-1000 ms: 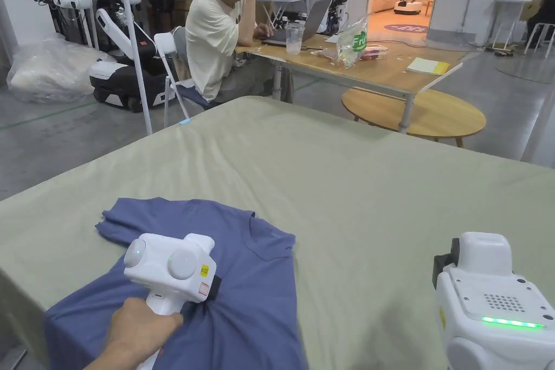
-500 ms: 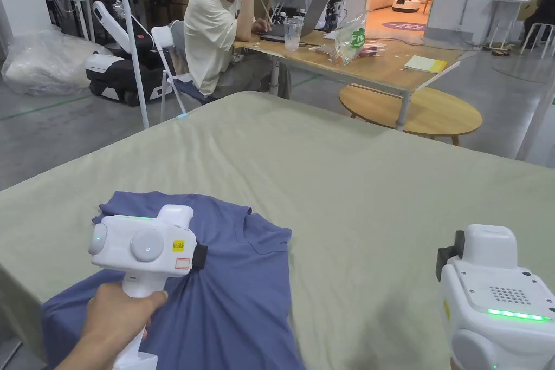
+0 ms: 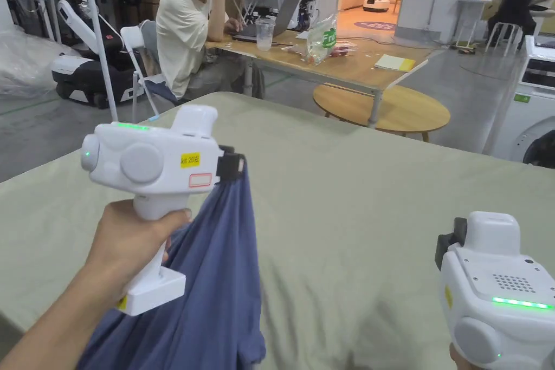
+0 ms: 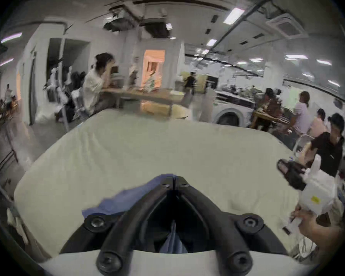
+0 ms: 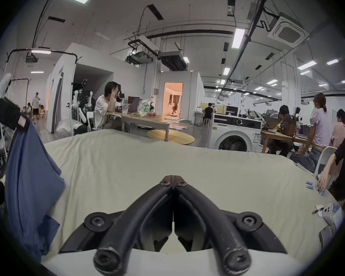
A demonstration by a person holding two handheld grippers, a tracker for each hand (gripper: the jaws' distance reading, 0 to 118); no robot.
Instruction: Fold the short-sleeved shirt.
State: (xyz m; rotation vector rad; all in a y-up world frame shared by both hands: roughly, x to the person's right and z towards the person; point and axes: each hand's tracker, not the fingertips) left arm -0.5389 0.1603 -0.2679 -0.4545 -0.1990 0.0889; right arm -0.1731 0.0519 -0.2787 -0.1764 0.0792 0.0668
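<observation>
A blue short-sleeved shirt [image 3: 217, 279] hangs in the air at the near left of a counter [image 3: 352, 198] covered in pale green cloth. It drapes down in loose folds from one pinched spot, its lower part trailing toward the counter's near edge. The left tool [image 3: 234, 162], held up in the person's left hand [image 3: 130, 244], has its jaws closed on that pinch of fabric. In the left gripper view the jaw tips meet with blue cloth caught between them. Lifting from a single point likely lets the shirt fall open so it can be spread flat before folding.

The right tool [image 5: 173, 180] waits low at the near right, well apart from the shirt, jaws closed on nothing, probably ready to take a second corner.

Beyond the counter, a person [image 3: 184, 35] sits at a wooden desk [image 3: 352, 65].
</observation>
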